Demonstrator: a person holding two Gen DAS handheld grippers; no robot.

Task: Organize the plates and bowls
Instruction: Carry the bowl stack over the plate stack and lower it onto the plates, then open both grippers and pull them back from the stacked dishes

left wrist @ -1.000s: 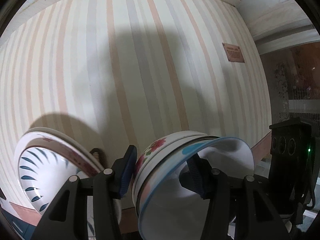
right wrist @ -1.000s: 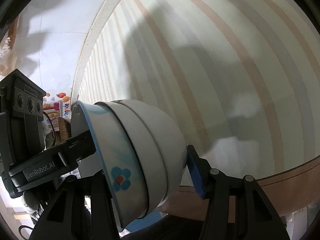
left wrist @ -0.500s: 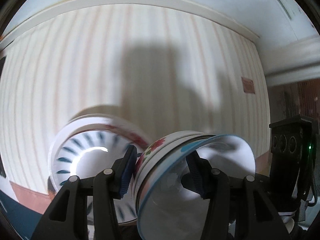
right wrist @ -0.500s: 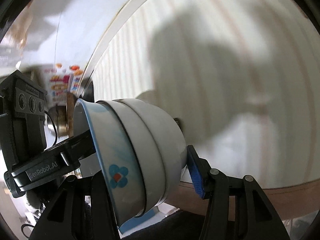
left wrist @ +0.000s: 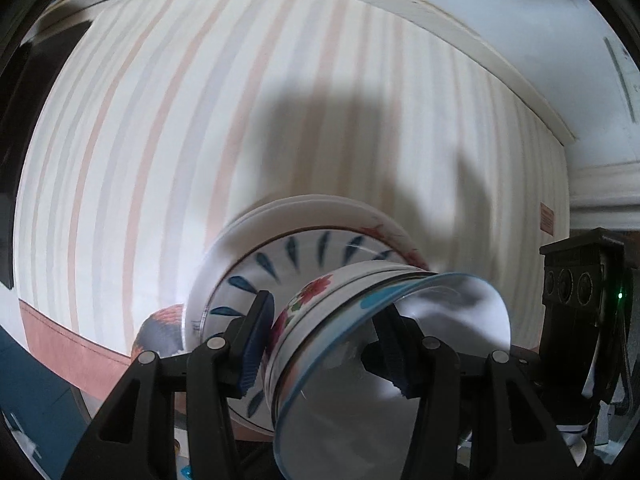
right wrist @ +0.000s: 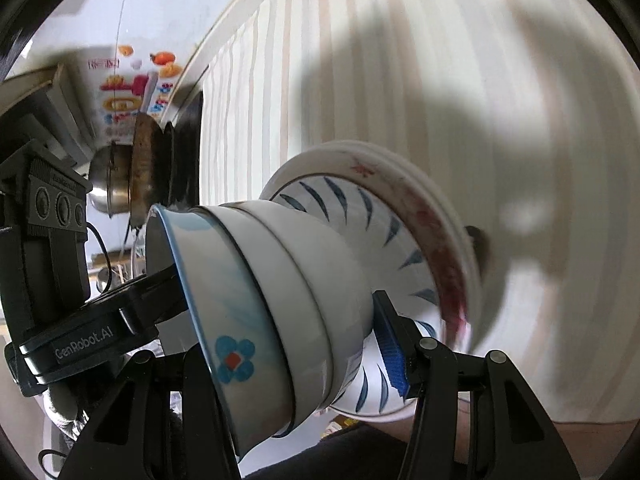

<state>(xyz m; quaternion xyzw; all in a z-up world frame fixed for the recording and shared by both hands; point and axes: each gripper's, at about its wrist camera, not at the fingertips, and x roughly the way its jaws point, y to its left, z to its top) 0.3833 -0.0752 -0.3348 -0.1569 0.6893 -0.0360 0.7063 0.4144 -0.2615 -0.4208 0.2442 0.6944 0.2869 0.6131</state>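
The nested stack of bowls (left wrist: 360,320) hangs tipped on its side above the stack of plates (left wrist: 304,248), carried by both tools. The left tool (left wrist: 324,344) pinches the rim wall, one pad inside and one outside; the right tool (right wrist: 280,344) clamps the opposite side likewise, probably to share the weight. The bowls are glazed ceramic, smooth and round, with flower prints and a blue rim. The plates rest on the striped cloth covering the surface (left wrist: 160,140).

A striped tablecloth (left wrist: 168,160) covers the table; a steel pot (right wrist: 108,188) (blurred) stands beyond.
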